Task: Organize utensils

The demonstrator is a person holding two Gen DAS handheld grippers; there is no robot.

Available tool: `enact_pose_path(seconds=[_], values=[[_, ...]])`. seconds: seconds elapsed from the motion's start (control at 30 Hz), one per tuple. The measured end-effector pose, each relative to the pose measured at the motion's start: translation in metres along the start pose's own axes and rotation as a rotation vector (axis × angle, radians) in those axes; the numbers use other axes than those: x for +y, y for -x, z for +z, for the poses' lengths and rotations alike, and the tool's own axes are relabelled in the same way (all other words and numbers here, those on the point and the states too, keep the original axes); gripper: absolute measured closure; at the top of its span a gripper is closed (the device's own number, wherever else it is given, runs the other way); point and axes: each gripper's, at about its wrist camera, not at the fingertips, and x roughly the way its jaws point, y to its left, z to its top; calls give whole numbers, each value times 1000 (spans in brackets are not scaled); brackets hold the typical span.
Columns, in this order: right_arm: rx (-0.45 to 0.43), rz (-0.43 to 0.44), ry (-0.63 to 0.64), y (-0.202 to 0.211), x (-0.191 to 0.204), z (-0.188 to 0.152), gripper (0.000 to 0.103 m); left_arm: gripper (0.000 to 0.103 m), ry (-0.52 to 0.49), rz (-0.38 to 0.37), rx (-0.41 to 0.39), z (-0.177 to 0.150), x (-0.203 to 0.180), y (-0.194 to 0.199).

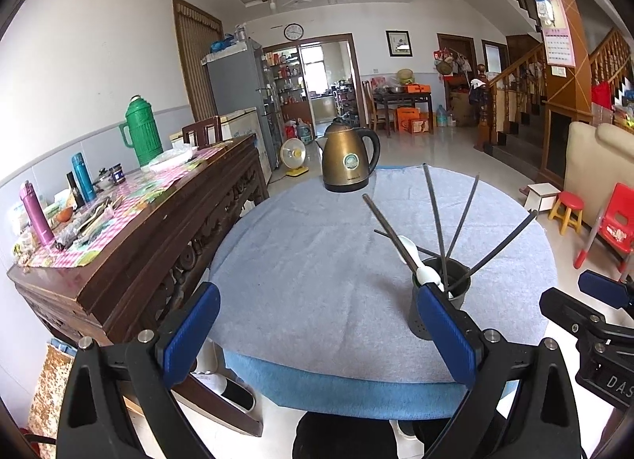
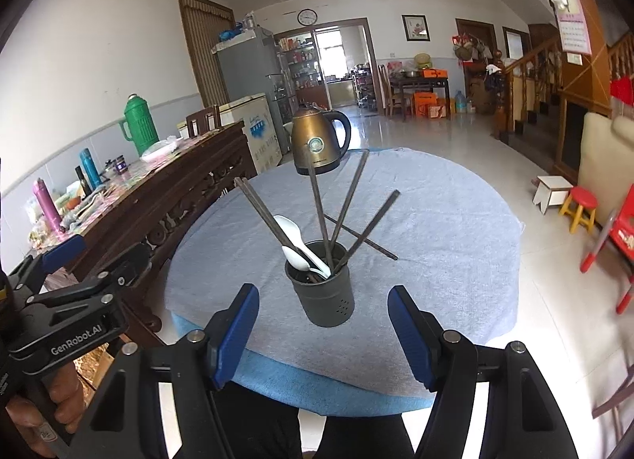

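Right wrist view looks down the right tongs [image 2: 323, 334], whose blue pads stand wide apart with nothing between them. Just beyond the gap, centred on it, the dark metal utensil holder [image 2: 323, 296] stands upright on the round counter [image 2: 436, 221], which is covered by a grey-blue cloth. Neither pad touches the holder. Several dark chopsticks [image 2: 348, 189] fan out of its mouth, and a white spoon [image 2: 293, 235] leans over its left rim. One more loose chopstick [image 2: 372, 243] lies flat on the cloth behind the holder, partly hidden by the fanned sticks. A bronze kettle [image 2: 319, 142] stands at the far edge of the counter.

From the left wrist view, the left tongs [image 1: 317, 334] are also released, wide and empty, over bare cloth near the front edge. Here the holder [image 1: 455, 300] sits to the right of the gap, and the right-hand pad covers its left side and part of the spoon [image 1: 412, 251], so contact there cannot be told. The holder's inside is too dark to count what it holds.

At the left edge of the right wrist view, a hand [image 2: 47, 403] grips the left tool's handle, cut off by the frame. A wooden sideboard [image 1: 138, 229] with flasks stands left of the counter.
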Motion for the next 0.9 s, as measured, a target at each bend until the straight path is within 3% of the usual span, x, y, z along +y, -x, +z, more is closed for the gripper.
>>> enact_pose_path(seconds=[0.57, 0.9], values=[[-10, 29, 54, 3, 54, 5, 31, 3, 141, 46, -14, -11, 66, 15], [-27, 43, 83, 10, 66, 8, 31, 3, 153, 75, -40, -8, 82, 27]])
